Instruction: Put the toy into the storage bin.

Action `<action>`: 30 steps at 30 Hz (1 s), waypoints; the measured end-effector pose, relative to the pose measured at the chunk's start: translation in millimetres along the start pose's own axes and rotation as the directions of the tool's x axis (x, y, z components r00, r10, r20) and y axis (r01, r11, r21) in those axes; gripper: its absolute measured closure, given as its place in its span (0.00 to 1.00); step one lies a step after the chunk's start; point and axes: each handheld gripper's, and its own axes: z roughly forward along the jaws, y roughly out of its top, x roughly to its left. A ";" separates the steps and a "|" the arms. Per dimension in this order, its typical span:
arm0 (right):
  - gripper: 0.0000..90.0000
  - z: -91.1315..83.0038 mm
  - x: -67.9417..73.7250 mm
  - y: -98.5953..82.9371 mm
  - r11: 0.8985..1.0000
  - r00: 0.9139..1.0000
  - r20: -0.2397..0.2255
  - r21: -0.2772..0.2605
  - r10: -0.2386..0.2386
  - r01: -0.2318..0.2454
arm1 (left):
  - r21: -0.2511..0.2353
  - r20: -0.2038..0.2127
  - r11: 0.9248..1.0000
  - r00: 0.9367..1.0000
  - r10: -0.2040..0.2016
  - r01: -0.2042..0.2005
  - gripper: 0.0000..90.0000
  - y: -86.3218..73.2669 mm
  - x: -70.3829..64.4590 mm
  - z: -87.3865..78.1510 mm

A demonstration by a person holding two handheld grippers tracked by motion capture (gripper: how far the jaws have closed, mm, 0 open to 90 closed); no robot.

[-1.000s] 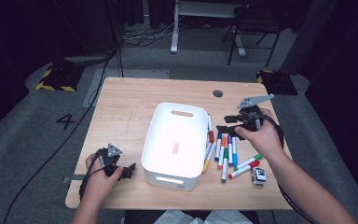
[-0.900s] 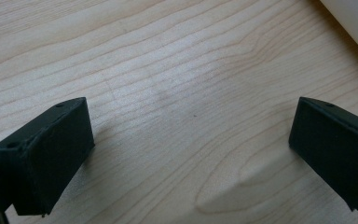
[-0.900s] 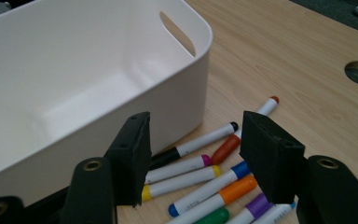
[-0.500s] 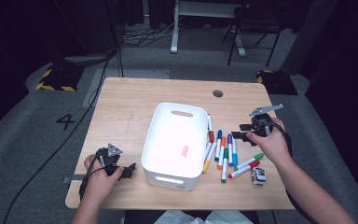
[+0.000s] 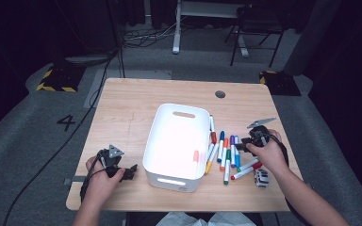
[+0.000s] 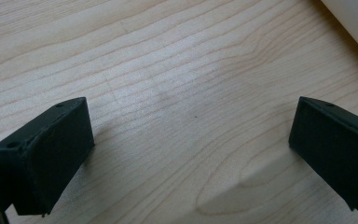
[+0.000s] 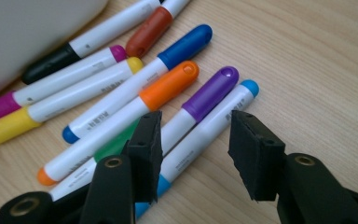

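A person is sitting at a light wooden table (image 5: 136,113), holding a black two-jaw gripper in each hand. The right gripper (image 7: 195,154) is hovering low over a loose row of felt-tip markers with white barrels and coloured caps, lying beside a white rectangular plastic bin (image 5: 179,141). Its jaws are standing spread apart, gripping nothing. Lying between them is the light-blue-capped marker (image 7: 205,135), with the purple-capped marker (image 7: 200,105) just inside the left jaw. Both are lying flat and side by side, their long axes running away from the jaws and slanting up to the right, caps pointing away from the gripper. Beyond the left jaw, the orange-capped marker (image 7: 135,114) and the dark-blue-capped marker (image 7: 144,77) are lying along the same slant. The left gripper (image 6: 191,154) is resting near the table's front edge, its jaws spread wide with only bare wood between them; a corner of the bin is showing beyond the right jaw.
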 end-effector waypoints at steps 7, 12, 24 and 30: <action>0.64 10.0 -3.6 -6.1 1.000 1.000 0.009 0.029 0.008 -0.009 | 0.000 0.000 1.000 1.000 0.000 0.000 0.00 0.0 0.0 0.0; 0.67 12.9 -5.8 -6.6 0.999 1.000 0.005 0.029 0.016 -0.016 | 0.000 0.000 1.000 1.000 0.000 0.000 0.00 0.0 0.0 0.0; 0.73 23.7 -11.6 -5.8 0.999 1.000 0.020 0.047 0.024 -0.025 | 0.000 -0.001 1.000 1.000 0.000 0.000 0.00 0.0 0.0 0.0; 0.79 27.2 -16.4 -4.8 0.999 0.999 0.038 0.046 0.026 -0.028 | 0.000 -0.001 1.000 1.000 0.000 0.000 0.00 0.0 0.0 0.0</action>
